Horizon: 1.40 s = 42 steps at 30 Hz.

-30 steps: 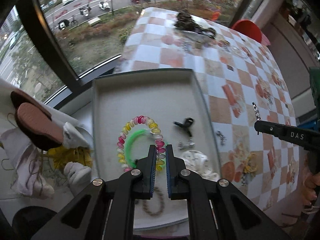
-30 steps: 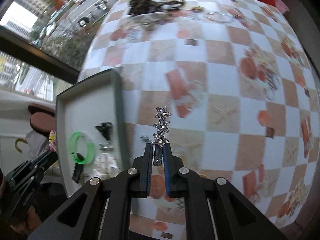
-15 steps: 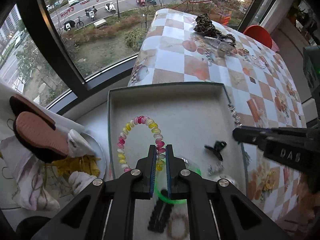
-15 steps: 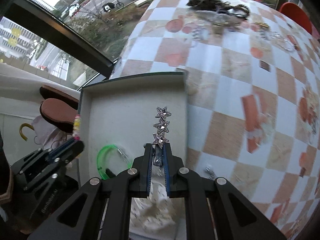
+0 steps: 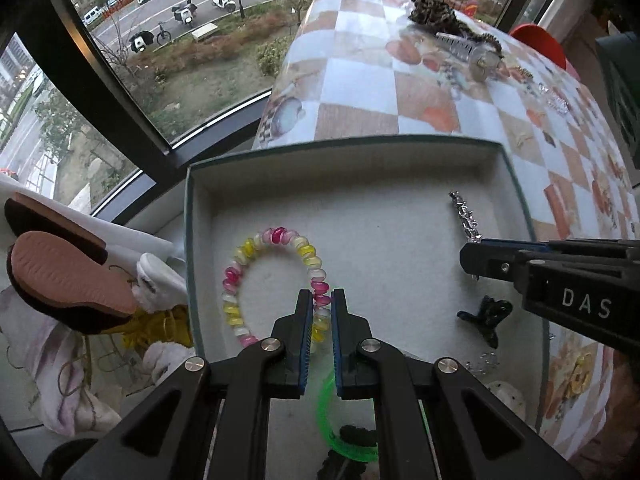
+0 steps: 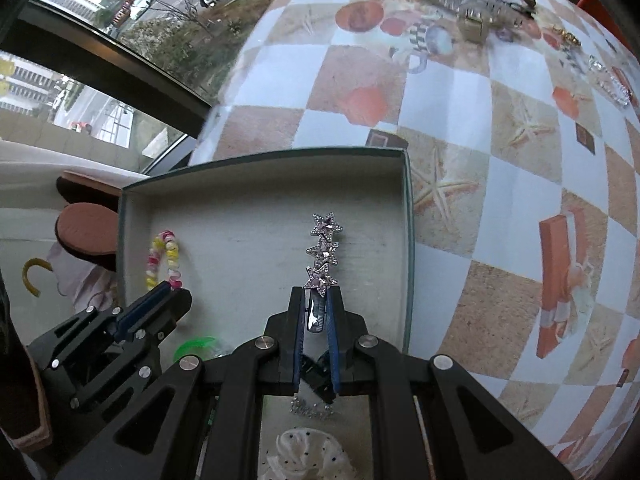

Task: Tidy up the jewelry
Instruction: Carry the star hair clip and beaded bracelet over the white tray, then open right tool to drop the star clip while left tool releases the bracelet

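My right gripper (image 6: 314, 298) is shut on a silver star hair clip (image 6: 324, 248) and holds it over the grey box (image 6: 408, 240). The clip (image 5: 464, 216) and right gripper (image 5: 472, 258) also show in the left wrist view. My left gripper (image 5: 321, 300) is shut and empty, above a pink and yellow spiral hair tie (image 5: 276, 276). The box (image 5: 516, 200) also holds a green bangle (image 5: 336, 432), a small black claw clip (image 5: 486, 316) and a white scrunchie (image 6: 308, 456).
More jewelry lies at the far end of the checkered table: a leopard scrunchie (image 5: 432, 4), a silver claw clip (image 6: 476, 4) and small pieces (image 6: 608, 80). A slipper (image 5: 60, 280) and cloths lie left of the box by the window.
My right gripper has carried the star clip left, from above the table to over the box. The left gripper has shifted forward over the box; it stays shut.
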Motion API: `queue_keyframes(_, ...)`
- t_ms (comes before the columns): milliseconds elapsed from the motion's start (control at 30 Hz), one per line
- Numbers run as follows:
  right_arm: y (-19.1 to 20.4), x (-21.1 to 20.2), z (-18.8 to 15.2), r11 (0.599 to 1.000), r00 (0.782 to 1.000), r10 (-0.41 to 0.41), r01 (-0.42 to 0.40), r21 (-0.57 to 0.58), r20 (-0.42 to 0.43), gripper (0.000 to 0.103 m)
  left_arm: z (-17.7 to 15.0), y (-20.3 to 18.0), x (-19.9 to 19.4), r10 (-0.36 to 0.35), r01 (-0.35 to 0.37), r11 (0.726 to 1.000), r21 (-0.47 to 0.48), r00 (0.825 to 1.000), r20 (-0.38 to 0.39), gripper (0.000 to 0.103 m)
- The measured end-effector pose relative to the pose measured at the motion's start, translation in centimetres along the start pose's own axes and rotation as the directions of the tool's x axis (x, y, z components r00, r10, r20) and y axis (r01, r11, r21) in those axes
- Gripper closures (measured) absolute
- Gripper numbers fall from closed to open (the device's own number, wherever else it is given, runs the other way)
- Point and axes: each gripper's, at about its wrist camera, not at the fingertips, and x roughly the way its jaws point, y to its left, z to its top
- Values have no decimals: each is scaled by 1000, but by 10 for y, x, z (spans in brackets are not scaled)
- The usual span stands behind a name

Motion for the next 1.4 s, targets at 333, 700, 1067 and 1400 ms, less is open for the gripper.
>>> queue_keyframes(333,-4,1,8,1000,999,23,-23,18,-27,76,-1,-6,7,38,-38,999,17,999,-29,90)
queue_keyframes(700,-19,-52,-23,990,992,81,-91,107,95,49,-1,-12,3,78,-77,996,35,996,-41,90)
queue_keyframes(1067,-58,-91,-64,980,990,42,-68,188,136,39,-2,-25,6,135,-130,989,77,989,-67,90)
queue_keyframes(1400,-104,-108,-100,964,992,12,-45,261,127,36,5,-25,5,124,-118,990,77,990,-73,90)
